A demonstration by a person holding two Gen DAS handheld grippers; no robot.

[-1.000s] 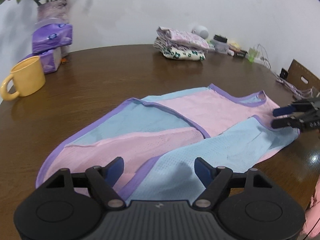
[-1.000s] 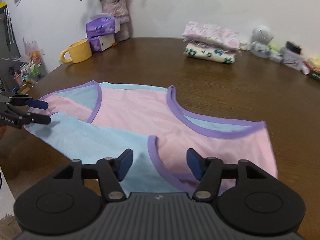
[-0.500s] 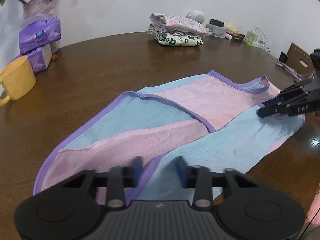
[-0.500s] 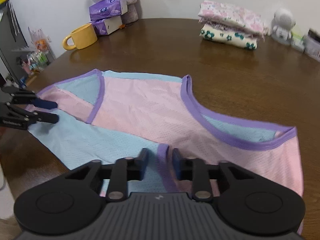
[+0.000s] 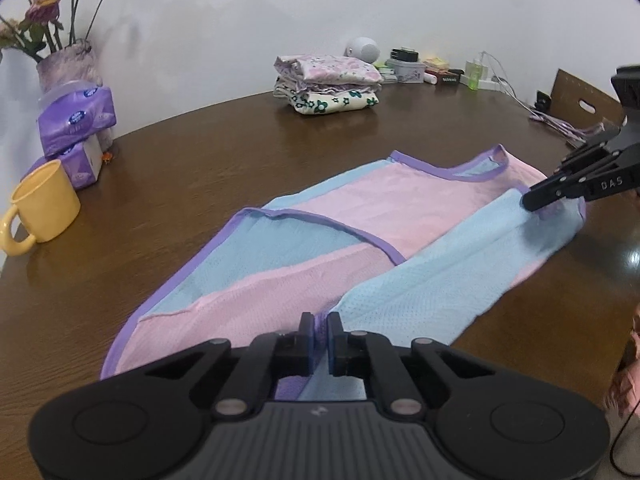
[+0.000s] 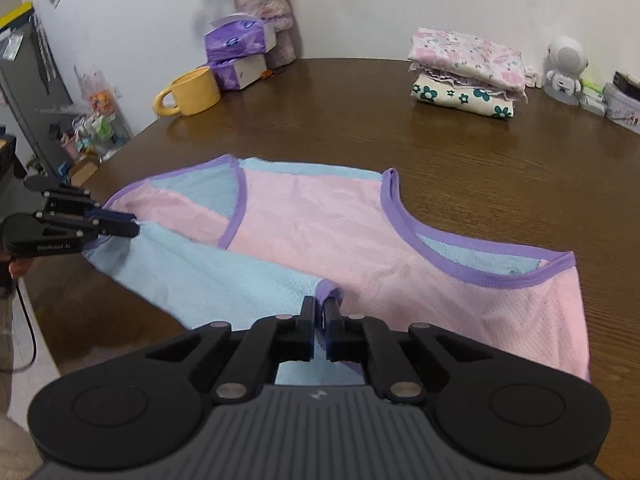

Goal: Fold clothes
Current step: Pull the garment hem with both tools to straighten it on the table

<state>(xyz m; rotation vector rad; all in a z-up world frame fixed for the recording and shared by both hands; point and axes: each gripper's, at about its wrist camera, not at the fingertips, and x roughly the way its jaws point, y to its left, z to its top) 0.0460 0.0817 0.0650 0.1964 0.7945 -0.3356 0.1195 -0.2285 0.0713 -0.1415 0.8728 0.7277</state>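
A pink and light-blue mesh vest (image 5: 360, 232) with purple trim lies flat on the brown table, its near side folded over as a blue flap. It also shows in the right wrist view (image 6: 320, 240). My left gripper (image 5: 318, 324) is shut on the vest's purple-trimmed near edge at one end. My right gripper (image 6: 319, 308) is shut on the purple trim at the other end of that edge. Each gripper shows in the other's view, the right one (image 5: 536, 202) and the left one (image 6: 130, 230), both pinching the cloth.
A stack of folded floral clothes (image 5: 328, 86) sits at the far side of the table (image 5: 224, 152). A yellow mug (image 5: 40, 208), purple tissue packs (image 5: 76, 120) and a flower vase (image 5: 68, 64) stand at the left. Small items and cables (image 5: 440, 72) lie at the back right.
Both grippers were open over the vest's near edge one second ago. They have closed on the purple trim, and the edge is lifted slightly at both ends.
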